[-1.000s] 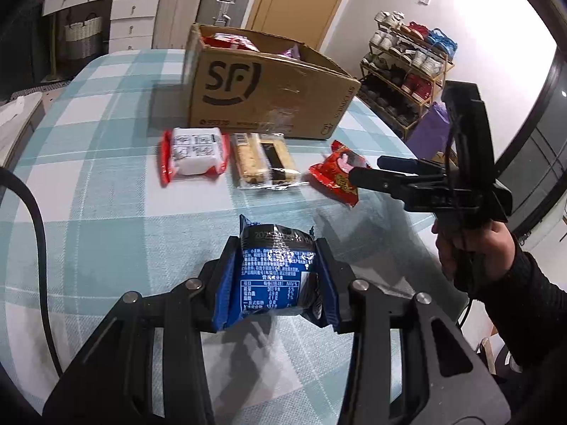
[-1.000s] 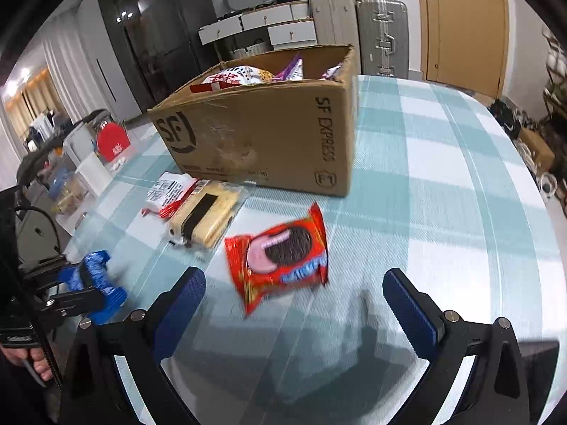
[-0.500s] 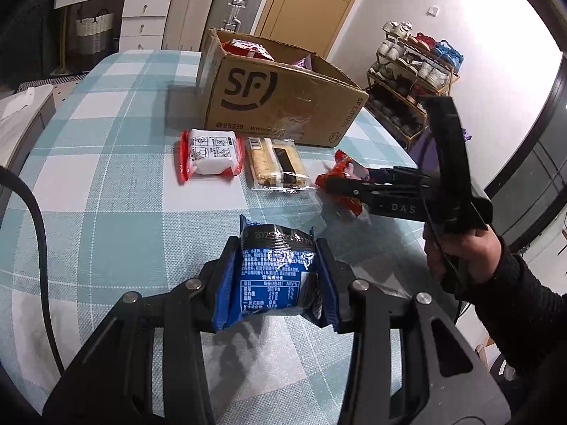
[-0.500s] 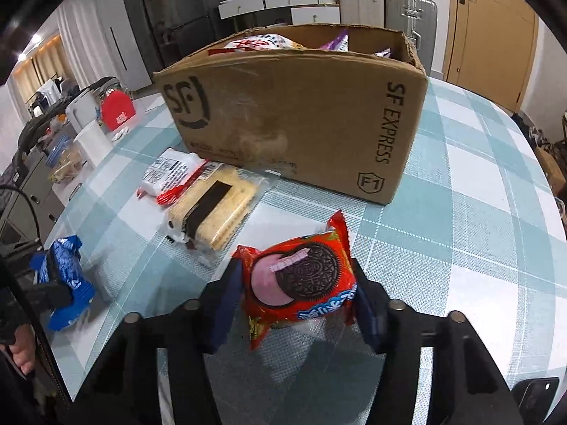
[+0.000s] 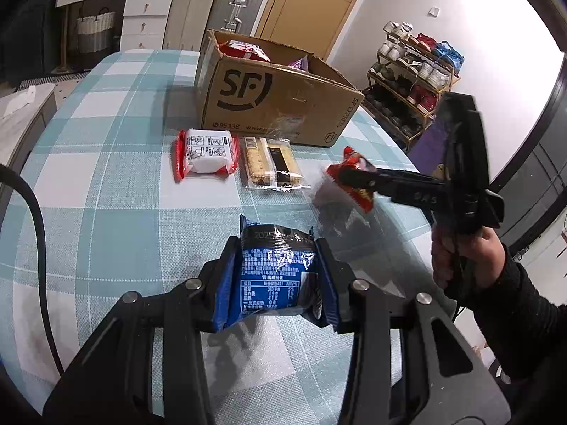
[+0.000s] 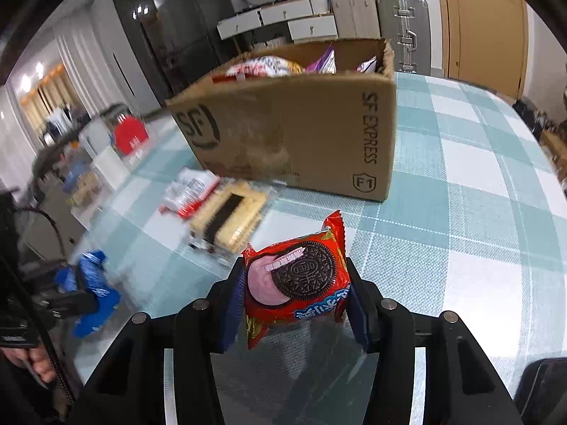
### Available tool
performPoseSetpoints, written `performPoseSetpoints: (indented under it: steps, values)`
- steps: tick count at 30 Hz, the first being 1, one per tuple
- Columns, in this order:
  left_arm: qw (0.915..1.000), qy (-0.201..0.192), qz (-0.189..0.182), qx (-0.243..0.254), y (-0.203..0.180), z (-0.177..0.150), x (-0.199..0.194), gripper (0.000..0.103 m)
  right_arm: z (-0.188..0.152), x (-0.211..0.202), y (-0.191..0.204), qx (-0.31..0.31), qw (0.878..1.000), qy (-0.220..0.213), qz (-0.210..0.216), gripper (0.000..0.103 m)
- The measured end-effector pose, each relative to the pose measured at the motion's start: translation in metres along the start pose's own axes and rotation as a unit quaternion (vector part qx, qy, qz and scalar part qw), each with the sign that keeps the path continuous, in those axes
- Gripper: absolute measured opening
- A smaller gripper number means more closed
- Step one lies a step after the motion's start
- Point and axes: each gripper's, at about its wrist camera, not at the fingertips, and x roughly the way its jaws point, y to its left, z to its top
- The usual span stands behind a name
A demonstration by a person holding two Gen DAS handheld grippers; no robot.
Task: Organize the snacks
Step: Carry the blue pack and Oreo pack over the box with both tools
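Note:
My left gripper is shut on a blue Oreo packet and holds it above the checked tablecloth. My right gripper is shut on a red Oreo packet, lifted off the table; it also shows in the left wrist view. An open SF cardboard box with several snacks inside stands behind, also in the right wrist view. A red-and-white packet and a clear cracker packet lie in front of the box.
The table has a teal and white checked cloth. A shoe rack stands past its right edge. Drawers and suitcases stand behind the table. A black cable hangs at the left.
My right gripper has lifted the red Oreo packet off the table and moved it right. The left gripper still holds the blue packet, a little nearer the box.

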Motion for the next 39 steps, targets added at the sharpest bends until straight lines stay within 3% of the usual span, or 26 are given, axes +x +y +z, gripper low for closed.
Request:
performPoseSetpoints:
  steps: [4,12,17,24,31,39]
  values:
    - [0.9998,0.010,0.002,-0.014,0.001,0.003,0.003,0.038,-0.002,-0.018,-0.005,0.027,0.999,-0.017,0.024,0.051]
    - [0.9999,0.005,0.001,0.015,-0.020,0.015,-0.003,0.038,0.000,-0.058,-0.006,0.052,0.995,-0.049,0.063,0.051]
    - [0.9996,0.010,0.015,0.021,-0.034,0.035,-0.010,0.038,0.010,-0.084,-0.004,0.059,0.992,-0.073,0.090,0.051]
    - [0.9988,-0.019,0.017,0.043,-0.050,0.070,-0.028,0.039,0.034,-0.119,0.011,0.040,0.987,-0.106,0.113,0.051]
    - [0.9975,-0.043,0.006,0.057,-0.060,0.115,-0.042,0.039,0.065,-0.148,0.029,0.006,0.984,-0.135,0.115,0.051]
    - [0.9958,-0.058,0.009,0.070,-0.061,0.171,-0.053,0.039,0.108,-0.167,0.036,-0.010,0.983,-0.162,0.088,0.051]
